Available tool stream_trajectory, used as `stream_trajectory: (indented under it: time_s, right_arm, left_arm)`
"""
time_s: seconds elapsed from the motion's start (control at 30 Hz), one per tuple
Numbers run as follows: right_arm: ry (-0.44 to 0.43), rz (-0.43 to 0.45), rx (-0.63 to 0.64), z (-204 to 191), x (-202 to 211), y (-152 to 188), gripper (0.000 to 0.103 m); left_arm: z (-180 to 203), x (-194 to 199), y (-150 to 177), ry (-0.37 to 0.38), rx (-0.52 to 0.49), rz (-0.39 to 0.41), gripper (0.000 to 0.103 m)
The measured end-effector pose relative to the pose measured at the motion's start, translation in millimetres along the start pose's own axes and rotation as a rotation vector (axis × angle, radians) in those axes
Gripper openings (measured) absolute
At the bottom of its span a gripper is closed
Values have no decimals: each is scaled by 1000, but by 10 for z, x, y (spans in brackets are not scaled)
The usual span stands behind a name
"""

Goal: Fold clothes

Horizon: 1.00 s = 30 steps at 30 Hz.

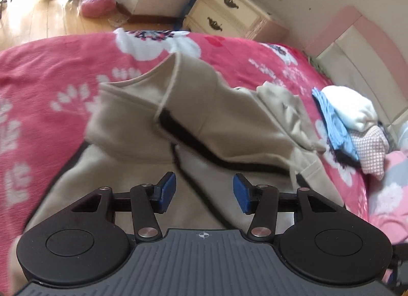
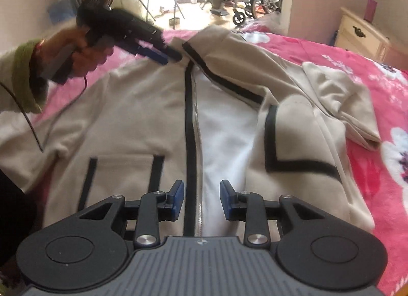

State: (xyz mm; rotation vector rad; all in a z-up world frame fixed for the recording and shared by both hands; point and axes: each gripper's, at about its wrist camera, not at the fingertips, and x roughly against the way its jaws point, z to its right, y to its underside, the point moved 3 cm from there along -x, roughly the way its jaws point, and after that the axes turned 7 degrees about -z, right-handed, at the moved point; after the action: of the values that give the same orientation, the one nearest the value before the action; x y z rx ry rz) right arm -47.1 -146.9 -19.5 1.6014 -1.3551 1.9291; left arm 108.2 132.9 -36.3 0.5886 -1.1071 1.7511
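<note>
I see the beige jacket [image 2: 142, 117] lying unzipped on the bed's pink blanket [image 2: 369, 71]. My left gripper [image 1: 204, 191] hovers with jaws wide, empty, above its collar. My right gripper [image 2: 202, 200], jaws also spread and empty, sits over the hem.

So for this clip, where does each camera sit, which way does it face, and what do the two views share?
Left wrist: on the left tongs, open over the beige jacket, facing the nightstand and headboard; only its own fingers show.
Right wrist: on the right tongs, open near the jacket's hem, looking up the zipper toward the bright room; the person's hand with the left tongs shows.
Shared: jacket, pink floral bedspread, nightstand.
</note>
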Motion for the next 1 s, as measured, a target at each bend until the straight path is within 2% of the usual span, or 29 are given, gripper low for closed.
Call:
stream_trajectory:
  time_s: [0.17, 0.3, 0.4, 0.47, 0.53, 0.6, 0.67, 0.77, 0.93, 1.0]
  right_arm:
    - [74, -34, -5, 26, -25, 179, 33]
    - [133, -61, -9, 47, -43, 321, 33]
    - [177, -82, -10, 62, -57, 428, 33]
    - [200, -118, 51, 43, -88, 490, 34]
    - [225, -138, 102, 38, -109, 533, 38]
    - [227, -163, 144, 41, -125, 573, 50]
    - [236, -194, 205, 30, -133, 592, 51]
    - [200, -198, 71, 167, -44, 600, 52]
    - [31, -128, -458, 704, 168, 795, 52]
    - [-63, -123, -669, 920, 130, 955, 53]
  left_arm:
    - [39, -251, -62, -14, 48, 1, 50]
    - [11, -339, -104, -26, 115, 40, 50]
    - [24, -412, -119, -30, 127, 40, 50]
    - [33, -455, -123, -36, 117, 36, 50]
    - [28, -484, -130, -38, 117, 35, 50]
    - [16, -509, -136, -39, 122, 35, 50]
    - [6, -533, -139, -36, 130, 33, 50]
    - [-6, -547, -151, -30, 138, 39, 50]
    - [-32, -565, -158, -21, 148, 53, 50]
    - [-31, -571, -157, -23, 144, 59, 50]
